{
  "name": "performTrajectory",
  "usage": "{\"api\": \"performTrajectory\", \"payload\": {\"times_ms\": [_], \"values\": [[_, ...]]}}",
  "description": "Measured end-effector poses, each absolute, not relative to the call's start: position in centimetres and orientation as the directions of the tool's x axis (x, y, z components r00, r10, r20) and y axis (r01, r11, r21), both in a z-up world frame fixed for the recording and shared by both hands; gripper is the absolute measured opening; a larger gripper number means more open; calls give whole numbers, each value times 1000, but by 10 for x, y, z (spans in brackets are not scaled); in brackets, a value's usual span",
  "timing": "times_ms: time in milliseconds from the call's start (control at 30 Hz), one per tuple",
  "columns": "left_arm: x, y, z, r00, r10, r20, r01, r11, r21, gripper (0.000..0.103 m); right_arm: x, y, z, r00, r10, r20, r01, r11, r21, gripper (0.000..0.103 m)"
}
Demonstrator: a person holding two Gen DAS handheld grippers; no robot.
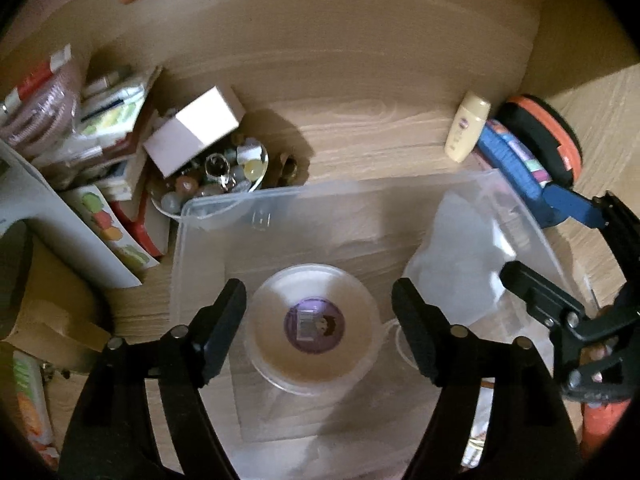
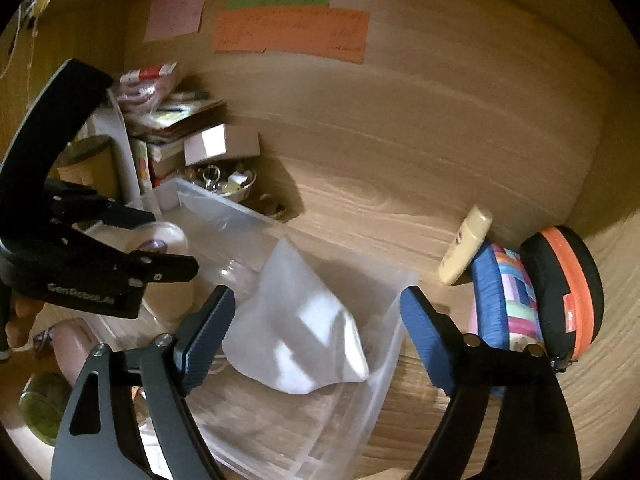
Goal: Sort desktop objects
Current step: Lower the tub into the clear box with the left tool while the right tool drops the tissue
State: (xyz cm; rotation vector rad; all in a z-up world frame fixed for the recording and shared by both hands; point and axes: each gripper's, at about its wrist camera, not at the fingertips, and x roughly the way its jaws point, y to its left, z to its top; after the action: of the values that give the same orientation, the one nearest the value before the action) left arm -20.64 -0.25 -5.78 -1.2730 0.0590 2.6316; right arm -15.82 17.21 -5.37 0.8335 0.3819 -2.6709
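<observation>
- Left claw (image 1: 320, 322) in left wrist view: we see its two black fingers (image 1: 224, 320) spread apart, w/ a round clear tub (image 1: 316, 324) sitting between them. Pads don't touch the tub; gaps show on both sides.
- Round tub has a purple sticker in the middle & sits inside a big clear plastic bin (image 1: 280, 200) on the wood desk (image 1: 360, 120).
- Next to the tub, on its right in the bin, is a white baggy thing (image 1: 460, 256). Blurry, so we can't tell what it is.
- Behind the bin on the left: a glass bowl of beads (image 1: 212, 176) w/ a small white box (image 1: 196, 132) leaning on it, plus a messy pile of books & packs (image 1: 100, 132).
- Far right: a small cream bottle (image 1: 466, 128), a blue pouch (image 1: 516, 160) & an orange-black round case (image 1: 548, 136).
- Right claw in right wrist view (image 2: 318, 322): we see blue pads (image 2: 208, 332) wide apart, nothing pinched. White baggy thing (image 2: 304, 320) lies in the bin (image 2: 384, 344) just past the pads, not touching them.
- Left claw (image 2: 160, 248) shows at left of this view, over the round tub (image 2: 160, 240).
- Cream bottle (image 2: 464, 248), blue pouch (image 2: 504, 300) & round case (image 2: 564, 292) sit right of the bin.
- Pink, green & orange notes (image 2: 288, 32) stick on the back board.
</observation>
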Motion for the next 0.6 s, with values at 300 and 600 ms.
{"api": "performTrajectory", "payload": {"times_ms": [300,600], "values": [[-178,-7,-26,-661,179,-729,-221,-974,-39,96,-146,186,-34,-809,-209,-549,334,-933,-138,94],[-152,-22,-8,-695,167,-700,-189,-981,-46,97,-116,189,-15,-838,-225,-498,329,-935,-130,99]]}}
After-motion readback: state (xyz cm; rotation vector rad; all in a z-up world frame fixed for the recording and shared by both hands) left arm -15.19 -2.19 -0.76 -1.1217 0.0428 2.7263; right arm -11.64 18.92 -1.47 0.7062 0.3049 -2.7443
